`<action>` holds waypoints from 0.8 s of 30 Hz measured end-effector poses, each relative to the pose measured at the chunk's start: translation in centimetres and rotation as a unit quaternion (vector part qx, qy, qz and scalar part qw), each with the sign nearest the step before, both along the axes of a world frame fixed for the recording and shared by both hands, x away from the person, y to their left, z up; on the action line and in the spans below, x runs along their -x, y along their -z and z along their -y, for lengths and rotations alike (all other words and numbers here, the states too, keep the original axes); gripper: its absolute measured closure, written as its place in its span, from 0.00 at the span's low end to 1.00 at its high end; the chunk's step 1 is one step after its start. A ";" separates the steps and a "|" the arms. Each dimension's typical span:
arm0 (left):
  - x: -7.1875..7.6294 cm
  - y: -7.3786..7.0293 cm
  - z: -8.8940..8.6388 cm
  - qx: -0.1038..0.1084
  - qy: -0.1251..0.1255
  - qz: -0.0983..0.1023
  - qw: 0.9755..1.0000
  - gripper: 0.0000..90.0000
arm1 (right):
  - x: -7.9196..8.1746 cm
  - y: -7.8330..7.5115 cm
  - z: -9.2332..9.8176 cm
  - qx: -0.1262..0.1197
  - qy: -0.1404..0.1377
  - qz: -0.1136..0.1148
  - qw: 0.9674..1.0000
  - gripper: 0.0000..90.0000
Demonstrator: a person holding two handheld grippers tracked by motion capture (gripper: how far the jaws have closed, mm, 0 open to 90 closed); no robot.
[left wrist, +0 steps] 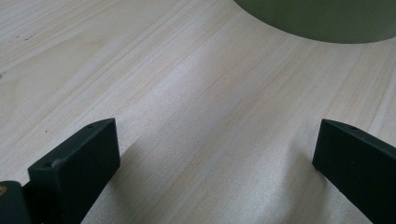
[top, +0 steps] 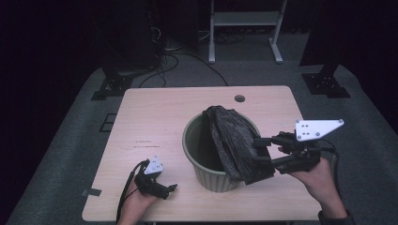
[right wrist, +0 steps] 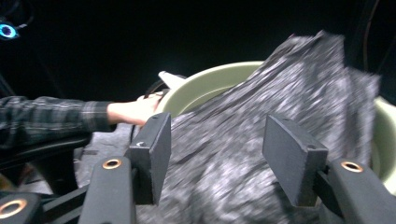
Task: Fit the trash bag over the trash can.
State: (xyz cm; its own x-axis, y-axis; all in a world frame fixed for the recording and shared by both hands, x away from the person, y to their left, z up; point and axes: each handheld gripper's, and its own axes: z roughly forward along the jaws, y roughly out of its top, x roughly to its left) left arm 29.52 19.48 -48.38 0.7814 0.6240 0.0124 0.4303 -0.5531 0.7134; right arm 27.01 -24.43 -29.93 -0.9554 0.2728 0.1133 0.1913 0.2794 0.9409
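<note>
here the black bag (top: 239, 143) lies between the right tool (top: 264, 151) jaws.

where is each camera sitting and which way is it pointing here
High view: above the person's side, looking forward and down on the table; both hands and grippers show.
Left gripper view: rides the left gripper, facing bare tabletop and the bin; open jaws show.
Right gripper view: rides the right gripper, facing the black bag; jaws and a sleeve show.
Shared: all three catch the green bin.
</note>
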 end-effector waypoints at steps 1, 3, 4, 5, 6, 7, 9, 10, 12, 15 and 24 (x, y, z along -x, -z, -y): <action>0.0 0.0 0.0 0.000 0.000 0.000 1.000 0.00 | 0.3 0.2 0.0 -0.002 -0.003 0.000 1.000 0.46; 0.0 0.0 0.0 0.000 0.000 0.000 1.000 0.00 | 0.8 0.6 0.1 0.000 -0.004 0.000 1.000 0.45; 0.0 0.0 0.0 0.000 0.000 0.000 1.000 0.00 | 1.1 0.7 0.1 -0.002 -0.004 0.002 1.000 0.45; 0.0 0.0 0.0 0.000 0.000 0.000 1.000 0.00 | 1.5 0.8 0.1 -0.003 -0.008 0.002 1.000 0.45; 0.0 0.0 0.0 -0.001 0.000 -0.001 1.000 0.00 | 1.8 0.9 0.1 -0.003 -0.009 0.005 1.000 0.45; 0.0 0.0 0.0 -0.001 0.000 -0.001 1.000 0.00 | 1.8 0.9 0.1 -0.003 -0.009 0.005 1.000 0.45; 0.0 0.0 0.0 0.000 0.000 0.000 1.000 0.00 | 2.4 1.1 0.0 0.001 -0.012 0.012 1.000 0.45; 0.0 0.0 0.0 0.000 0.000 0.000 1.000 0.00 | 2.8 1.2 -0.1 0.005 -0.013 0.014 1.000 0.45; 0.0 0.0 0.0 0.000 -0.001 0.000 1.000 0.00 | 3.1 1.3 -0.2 0.007 -0.015 0.016 1.000 0.45; 0.0 0.0 0.0 0.000 -0.001 0.000 1.000 0.00 | 3.4 1.6 -0.6 0.014 -0.017 0.019 1.000 0.45; 0.0 0.0 0.0 0.000 -0.002 0.000 1.000 0.00 | 3.2 2.5 -1.4 0.028 -0.021 0.023 0.999 0.87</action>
